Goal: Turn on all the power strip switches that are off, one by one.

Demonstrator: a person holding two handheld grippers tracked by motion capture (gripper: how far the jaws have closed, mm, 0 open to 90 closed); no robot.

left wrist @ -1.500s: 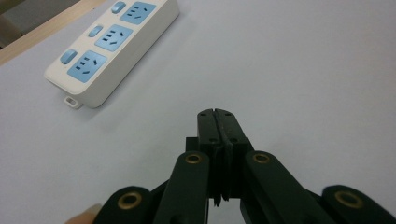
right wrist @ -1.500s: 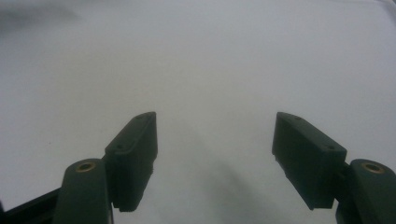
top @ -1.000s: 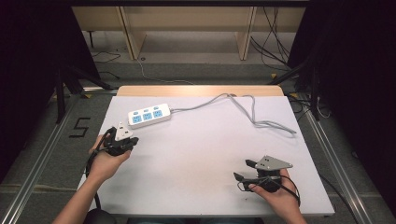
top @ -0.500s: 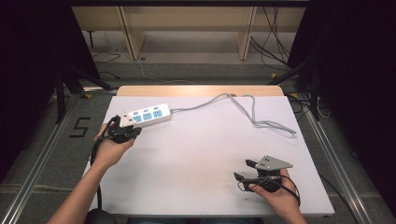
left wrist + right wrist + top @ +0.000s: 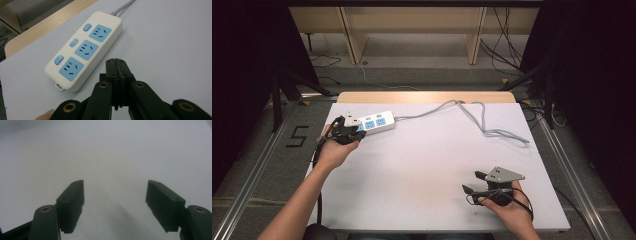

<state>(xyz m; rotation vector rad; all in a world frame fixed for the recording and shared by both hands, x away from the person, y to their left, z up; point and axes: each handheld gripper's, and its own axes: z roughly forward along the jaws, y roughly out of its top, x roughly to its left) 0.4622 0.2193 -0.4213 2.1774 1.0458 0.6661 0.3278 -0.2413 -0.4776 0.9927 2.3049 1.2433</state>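
A white power strip with three blue sockets and three blue switches lies at the table's far left; its grey cable runs off to the right. My left gripper hovers at the strip's near left end, jaws shut with nothing between them. In the left gripper view the shut jaw tips sit just right of the strip, close to its nearest socket. My right gripper rests low at the table's near right, held by a hand, jaws open and empty. The right gripper view shows its two pads wide apart over bare table.
The white table has a wooden strip along its far edge. The grey cable loops across the far right of the table. Metal rails run along both sides, and a shelf frame stands beyond.
My left gripper has moved away from the person and slightly right, coming up to the near end of the power strip. The right gripper has stayed put.
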